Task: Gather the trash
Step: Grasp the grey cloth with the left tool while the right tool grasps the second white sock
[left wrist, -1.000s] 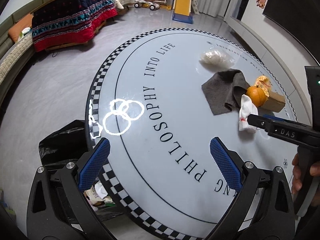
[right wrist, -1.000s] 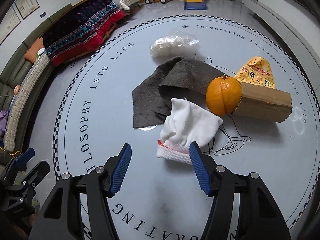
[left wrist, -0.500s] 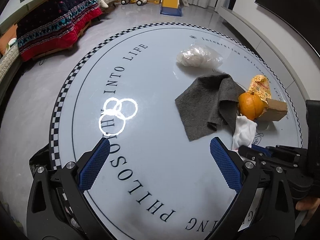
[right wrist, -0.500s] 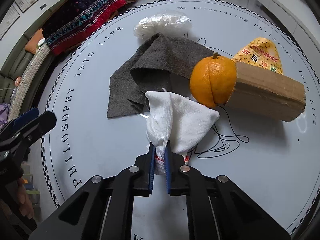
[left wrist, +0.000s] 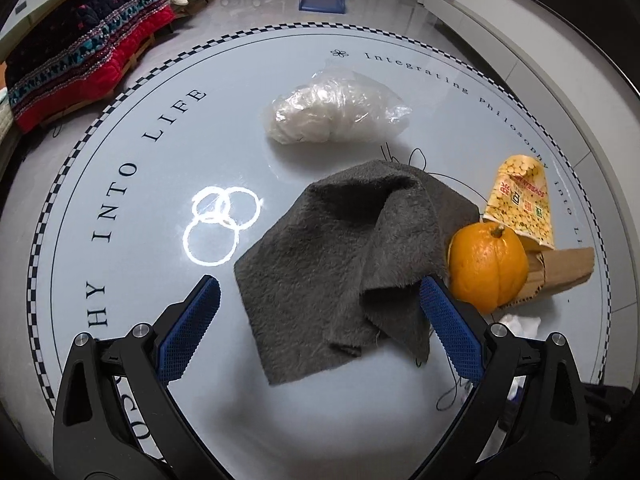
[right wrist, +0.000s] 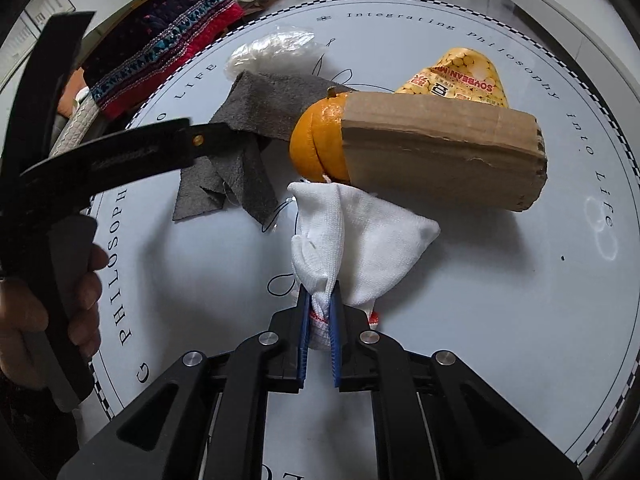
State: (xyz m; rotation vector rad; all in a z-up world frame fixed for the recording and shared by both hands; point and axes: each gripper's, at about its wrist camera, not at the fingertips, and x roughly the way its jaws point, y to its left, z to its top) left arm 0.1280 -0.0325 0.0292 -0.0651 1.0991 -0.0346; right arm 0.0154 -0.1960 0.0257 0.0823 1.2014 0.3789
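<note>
My right gripper (right wrist: pixel 319 312) is shut on the red-trimmed cuff of a white sock (right wrist: pixel 360 240), which lies bunched on the round table (right wrist: pixel 520 300). Just beyond the sock sit an orange (right wrist: pixel 316 144) and a cardboard piece (right wrist: pixel 440 148), with a yellow snack bag (right wrist: pixel 456 76) behind them. My left gripper (left wrist: pixel 320 308) is open, its blue pads (left wrist: pixel 192 320) straddling the near edge of a crumpled grey cloth (left wrist: pixel 340 248). The orange (left wrist: pixel 486 268) is right of that cloth. A clear plastic bag of white stuff (left wrist: pixel 336 114) lies farther back.
The left tool's black body (right wrist: pixel 100 160) and the hand (right wrist: pixel 48 312) holding it fill the left side of the right wrist view. Beyond the table's checkered rim (left wrist: pixel 80 148) are a sofa with a red patterned blanket (left wrist: pixel 80 52) and toys.
My right gripper closed on the sock's cuff and drew nearer the table. My left gripper swung from the table's left edge over to the grey cloth, staying open.
</note>
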